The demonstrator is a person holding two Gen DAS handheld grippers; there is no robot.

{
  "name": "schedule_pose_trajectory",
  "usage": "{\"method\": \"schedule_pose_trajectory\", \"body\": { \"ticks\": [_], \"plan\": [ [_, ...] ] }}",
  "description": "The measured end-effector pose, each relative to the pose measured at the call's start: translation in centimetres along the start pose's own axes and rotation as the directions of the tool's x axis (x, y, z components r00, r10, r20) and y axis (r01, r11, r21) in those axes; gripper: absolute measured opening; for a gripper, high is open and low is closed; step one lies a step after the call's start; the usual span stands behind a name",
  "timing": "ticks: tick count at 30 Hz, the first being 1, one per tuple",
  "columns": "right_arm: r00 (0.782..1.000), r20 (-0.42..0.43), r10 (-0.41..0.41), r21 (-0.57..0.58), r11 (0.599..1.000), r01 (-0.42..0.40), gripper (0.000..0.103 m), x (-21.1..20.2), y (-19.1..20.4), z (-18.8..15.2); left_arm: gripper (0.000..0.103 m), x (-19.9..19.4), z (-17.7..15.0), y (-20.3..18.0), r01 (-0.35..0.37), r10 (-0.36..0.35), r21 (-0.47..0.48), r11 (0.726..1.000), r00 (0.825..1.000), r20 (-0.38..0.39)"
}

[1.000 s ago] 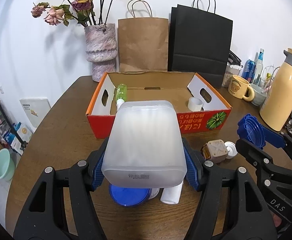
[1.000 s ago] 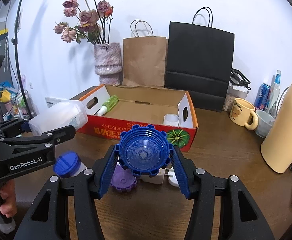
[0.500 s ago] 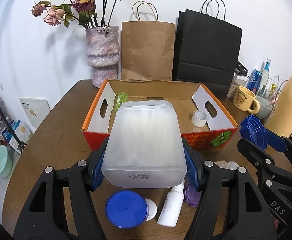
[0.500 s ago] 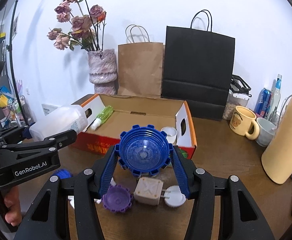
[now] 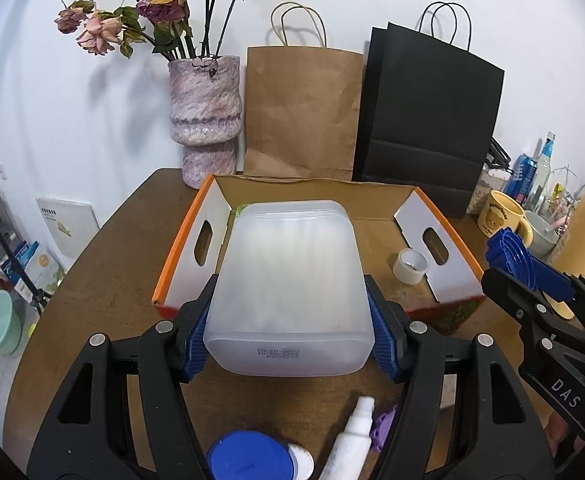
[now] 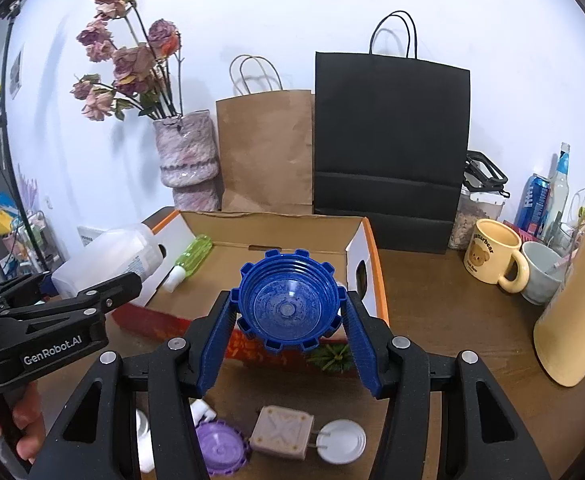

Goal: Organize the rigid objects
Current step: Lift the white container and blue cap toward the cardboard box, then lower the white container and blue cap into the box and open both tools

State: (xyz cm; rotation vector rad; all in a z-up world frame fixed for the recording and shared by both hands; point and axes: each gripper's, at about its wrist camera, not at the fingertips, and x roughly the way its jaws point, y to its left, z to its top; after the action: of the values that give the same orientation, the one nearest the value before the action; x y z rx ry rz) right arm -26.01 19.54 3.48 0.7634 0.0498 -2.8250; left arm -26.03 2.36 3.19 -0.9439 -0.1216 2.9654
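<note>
My left gripper (image 5: 288, 334) is shut on a translucent white plastic jug (image 5: 288, 288), held above the near left part of the open cardboard box (image 5: 180, 240). The jug also shows in the right wrist view (image 6: 108, 256). My right gripper (image 6: 288, 320) is shut on a blue ridged cap (image 6: 288, 306), held over the box's front wall (image 6: 252, 350); the cap also shows in the left wrist view (image 5: 510, 252). Inside the box lie a green bottle (image 6: 190, 258) and a roll of tape (image 5: 410, 266).
On the table in front of the box lie a blue lid (image 5: 248, 458), a white spray bottle (image 5: 352, 444), a purple cap (image 6: 220, 452), a beige plug adapter (image 6: 282, 432) and a white disc (image 6: 340, 446). A vase (image 5: 204, 120), paper bags (image 5: 304, 112), mugs (image 6: 492, 256) and a thermos (image 6: 580, 308) stand behind and right.
Both grippers have risen and moved forward toward the box, carrying the jug and the blue cap. The loose items on the table have slid down toward the bottom of both views.
</note>
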Motion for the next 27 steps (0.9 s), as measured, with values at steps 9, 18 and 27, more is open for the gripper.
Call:
{"method": "schedule_pose_trajectory", "body": {
  "ticks": [9,18,27],
  "plan": [
    [1.0,-0.028,0.012,-0.001,1.0,-0.012,0.059,3.6,-0.5,1.3,0.062,2.7,1.5,0.1,-0.019,0.019,-0.01,1.0,1.0,-0.01],
    [1.0,-0.029,0.009,-0.014,1.0,-0.009,0.059,6.6,-0.9,2.8,0.062,5.6,2.9,-0.3,-0.032,0.032,0.001,0.999,0.999,-0.02],
    [0.998,-0.059,0.003,-0.024,1.0,-0.004,0.059,9.6,-1.6,3.8,0.062,8.3,4.2,-0.2,-0.05,0.05,0.007,0.999,0.998,-0.027]
  ]
}}
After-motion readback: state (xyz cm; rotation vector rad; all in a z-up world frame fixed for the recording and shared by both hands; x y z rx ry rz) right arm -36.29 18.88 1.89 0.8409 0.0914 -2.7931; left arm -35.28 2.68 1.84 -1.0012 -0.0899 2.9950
